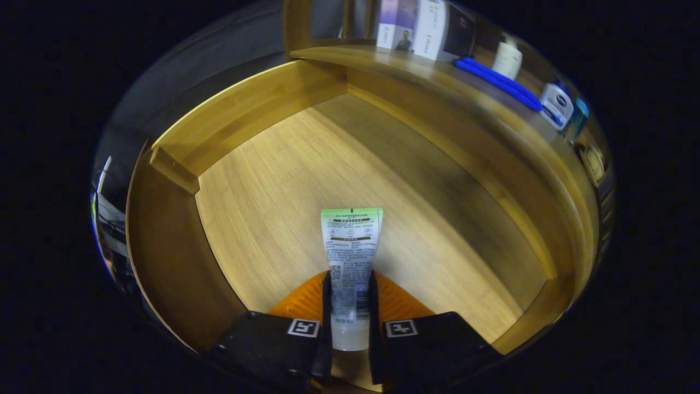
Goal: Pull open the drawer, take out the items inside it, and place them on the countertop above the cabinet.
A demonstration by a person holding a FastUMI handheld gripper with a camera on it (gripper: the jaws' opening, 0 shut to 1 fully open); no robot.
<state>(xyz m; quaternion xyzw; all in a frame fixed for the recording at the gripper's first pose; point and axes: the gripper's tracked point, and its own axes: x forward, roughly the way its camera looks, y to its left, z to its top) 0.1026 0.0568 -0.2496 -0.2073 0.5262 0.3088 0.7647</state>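
Observation:
A white tube with a green crimped end [350, 257] stands out forward from between my fingers, printed side up. My gripper [350, 295] is shut on the tube near its cap end, both fingers pressing its sides. Below and ahead lies the open wooden drawer [306, 180], its bare bamboo floor showing under the tube. I cannot tell whether the tube touches the drawer floor or hangs just above it. Beyond the drawer runs the cabinet's countertop [415, 68].
On the countertop lie a blue strap-like item [500, 82], a white bottle [508, 59], a white and blue bottle [556, 104] and a teal bottle [577, 117]. Printed cards [418, 24] stand at the back. The drawer's walls [240, 117] rise on all sides.

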